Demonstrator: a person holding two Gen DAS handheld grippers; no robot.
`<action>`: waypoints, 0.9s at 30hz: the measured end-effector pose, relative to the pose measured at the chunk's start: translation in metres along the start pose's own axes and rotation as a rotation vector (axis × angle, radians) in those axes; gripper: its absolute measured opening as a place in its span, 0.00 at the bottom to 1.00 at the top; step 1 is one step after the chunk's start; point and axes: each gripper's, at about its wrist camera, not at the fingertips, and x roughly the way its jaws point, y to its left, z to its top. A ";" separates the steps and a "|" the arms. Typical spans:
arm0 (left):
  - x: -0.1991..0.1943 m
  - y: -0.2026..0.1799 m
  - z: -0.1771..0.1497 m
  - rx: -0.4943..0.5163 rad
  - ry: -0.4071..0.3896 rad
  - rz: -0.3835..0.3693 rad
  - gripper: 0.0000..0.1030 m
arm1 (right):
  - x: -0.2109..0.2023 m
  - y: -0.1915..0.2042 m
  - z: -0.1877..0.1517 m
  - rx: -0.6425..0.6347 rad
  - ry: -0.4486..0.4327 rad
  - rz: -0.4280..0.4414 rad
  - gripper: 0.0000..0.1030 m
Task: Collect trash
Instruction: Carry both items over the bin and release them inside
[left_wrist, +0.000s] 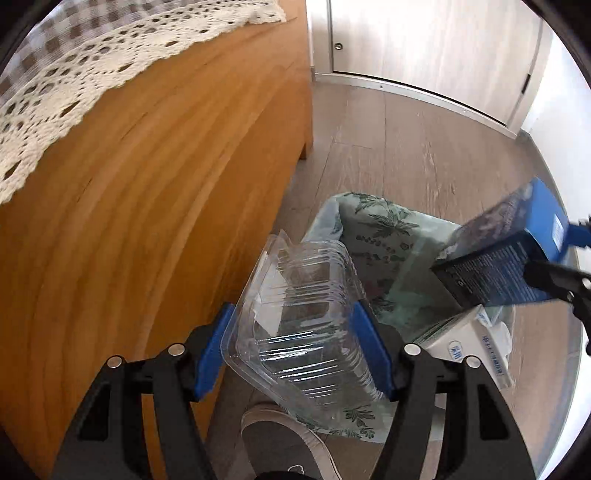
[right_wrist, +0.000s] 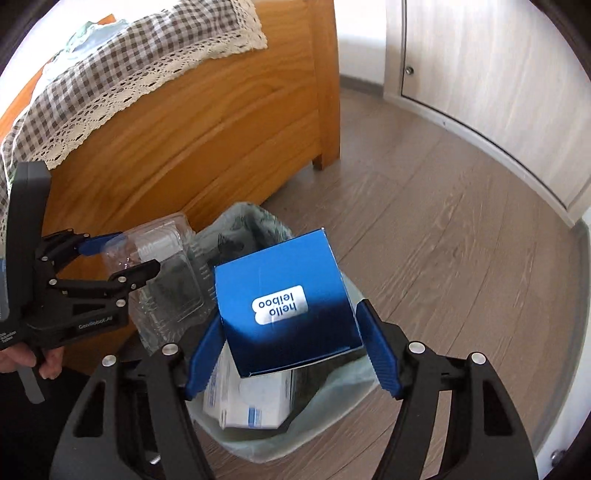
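Two pieces of trash hang over the lined waste bin (right_wrist: 258, 439): a clear ribbed plastic clamshell container (left_wrist: 306, 332) and a blue cardboard box (right_wrist: 288, 306) printed with a white label. The left gripper (left_wrist: 295, 350) points steeply down with its blue pads pressed against both sides of the clamshell, which sits tilted above the bin's near rim, on the side towards the wooden cabinet. The right gripper (right_wrist: 291, 354) also angles steeply down, and its blue pads clamp the blue box at its two sides, holding it tilted over the bin's mouth. In the right wrist view a hand (right_wrist: 33, 362) grasps the handle of the left gripper, just beside the bin.

Inside the bin, a pale green liner bag (left_wrist: 384, 236) with a leaf print folds over the rim, and a white carton (right_wrist: 251, 402) with blue printing lies within, directly under the blue box. Next to the bin stands an orange-brown wooden cabinet (right_wrist: 192, 147), draped on top with a checked cloth (right_wrist: 110, 62) edged in white lace. The bin rests on a grey wood-grain floor (right_wrist: 461, 221), and a slipper (left_wrist: 280, 443) shows at the bin's near side.
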 end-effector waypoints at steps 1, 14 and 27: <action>0.000 0.001 0.001 -0.010 0.005 -0.001 0.62 | 0.002 -0.001 0.001 0.027 0.020 0.005 0.65; 0.005 0.001 -0.003 -0.041 0.032 0.009 0.65 | 0.011 -0.001 -0.003 0.197 0.175 -0.093 0.70; -0.004 0.018 0.001 -0.141 0.020 -0.035 0.71 | -0.006 -0.010 -0.003 0.223 0.123 -0.126 0.75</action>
